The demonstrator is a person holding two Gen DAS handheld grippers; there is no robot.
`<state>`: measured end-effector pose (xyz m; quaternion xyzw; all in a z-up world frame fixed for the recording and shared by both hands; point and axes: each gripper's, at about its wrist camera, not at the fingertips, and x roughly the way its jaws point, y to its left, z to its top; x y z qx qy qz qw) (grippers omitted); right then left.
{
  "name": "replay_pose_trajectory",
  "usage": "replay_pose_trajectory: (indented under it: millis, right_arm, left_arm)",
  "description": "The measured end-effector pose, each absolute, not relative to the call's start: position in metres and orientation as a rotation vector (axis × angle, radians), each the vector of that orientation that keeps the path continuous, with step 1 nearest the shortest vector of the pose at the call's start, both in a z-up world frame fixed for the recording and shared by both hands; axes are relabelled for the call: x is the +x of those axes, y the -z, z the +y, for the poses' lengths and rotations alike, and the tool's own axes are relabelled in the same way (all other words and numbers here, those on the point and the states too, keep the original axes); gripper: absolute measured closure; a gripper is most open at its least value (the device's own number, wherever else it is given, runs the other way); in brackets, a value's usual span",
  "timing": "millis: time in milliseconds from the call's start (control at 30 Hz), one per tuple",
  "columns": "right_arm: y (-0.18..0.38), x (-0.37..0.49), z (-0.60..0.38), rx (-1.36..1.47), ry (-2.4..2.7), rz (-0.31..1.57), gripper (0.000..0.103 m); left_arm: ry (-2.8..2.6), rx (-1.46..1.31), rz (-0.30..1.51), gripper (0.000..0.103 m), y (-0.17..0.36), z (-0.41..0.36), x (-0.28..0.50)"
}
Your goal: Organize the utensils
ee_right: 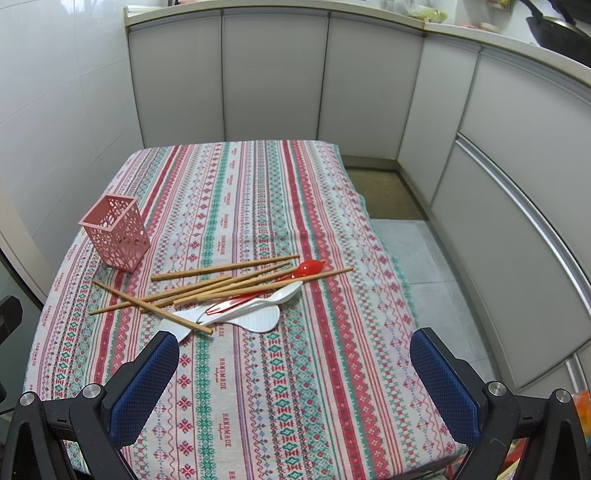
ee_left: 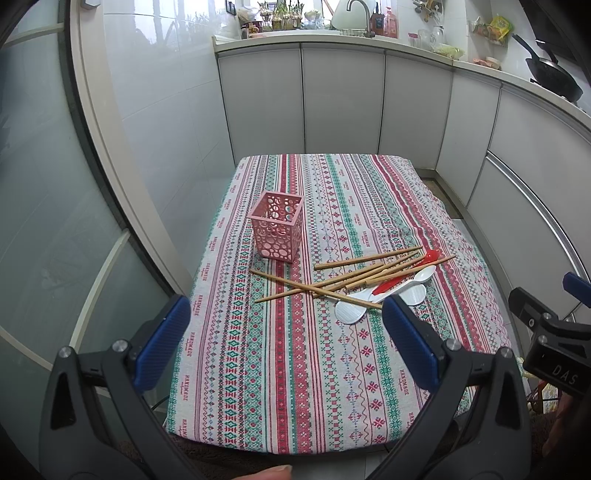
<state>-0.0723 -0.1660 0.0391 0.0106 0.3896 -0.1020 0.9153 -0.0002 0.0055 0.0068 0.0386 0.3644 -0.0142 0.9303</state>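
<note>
We see the utensils lying in a loose heap on the worktop: wooden chopsticks [ee_right: 225, 284] crossed over one another, a red spoon [ee_right: 291, 275] among them with its bowl toward the far right, and white spoons [ee_right: 258, 314] partly under the sticks at the near edge of the heap. Just to the left and a little farther off stands a pink holder [ee_right: 116, 236], upright, square, its walls pierced with round holes; we cannot make out anything inside it. One chopstick end lies near its base without clearly touching it.

The worktop [ee_right: 295, 387] is covered by a woven cloth in red, green and white stripes with small patterns and the word "HANDMADE" repeated along it.

Our left gripper [ee_left: 284, 328] hangs over the near edge of the cloth, its blue pads wide apart and holding nothing. Our right gripper [ee_right: 295, 369] does likewise, jaws spread, nothing between them.

Around the worktop run pale grey kitchen cabinets [ee_left: 340, 99] in an L, topped by a counter with a sink tap [ee_left: 360, 14], bottles and potted plants; a black wok [ee_left: 554, 74] sits at the right. A frosted glass door [ee_left: 44, 221] stands at the left.
</note>
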Motion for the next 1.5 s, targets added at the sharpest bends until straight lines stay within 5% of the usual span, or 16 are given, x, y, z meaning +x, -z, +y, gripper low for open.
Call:
replay_pose_trajectory:
  millis: [1500]
  right_arm:
    - [-0.042,-0.017,-0.185,-0.019,0.226,0.826,0.000]
  left_arm:
    - [0.184,0.173,0.797,0.000,-0.002,-0.017,0.065]
